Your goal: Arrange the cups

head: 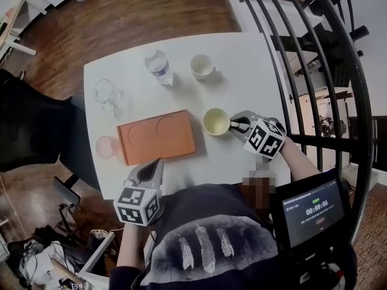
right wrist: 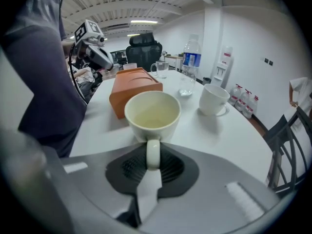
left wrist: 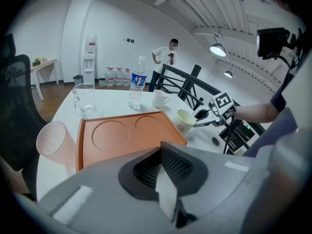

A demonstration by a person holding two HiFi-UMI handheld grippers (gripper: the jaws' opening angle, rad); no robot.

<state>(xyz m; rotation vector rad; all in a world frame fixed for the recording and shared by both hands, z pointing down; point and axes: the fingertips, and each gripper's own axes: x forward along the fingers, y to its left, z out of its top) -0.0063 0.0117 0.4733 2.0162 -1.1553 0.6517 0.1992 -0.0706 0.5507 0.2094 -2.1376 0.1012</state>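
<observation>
One cup (right wrist: pixel 152 112) in closed right tongs (right wrist: pixel 153 156)

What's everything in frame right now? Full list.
table: one, white, centre
tray: one, orange, empty, mid-table
cream cup: one, cream, right of tray
white cup: one, white, far side
water bottle: one, clear, left of white cup
glass mug: one, clear, far left corner
pink cup: one, pink, left of tray
office chair: one, black, left of table
screen: one, black, lower right
left gripper: one, grey, near tray's front edge, fingers together, empty
right gripper: one, grey, fingers closed on cream cup's handle
</observation>
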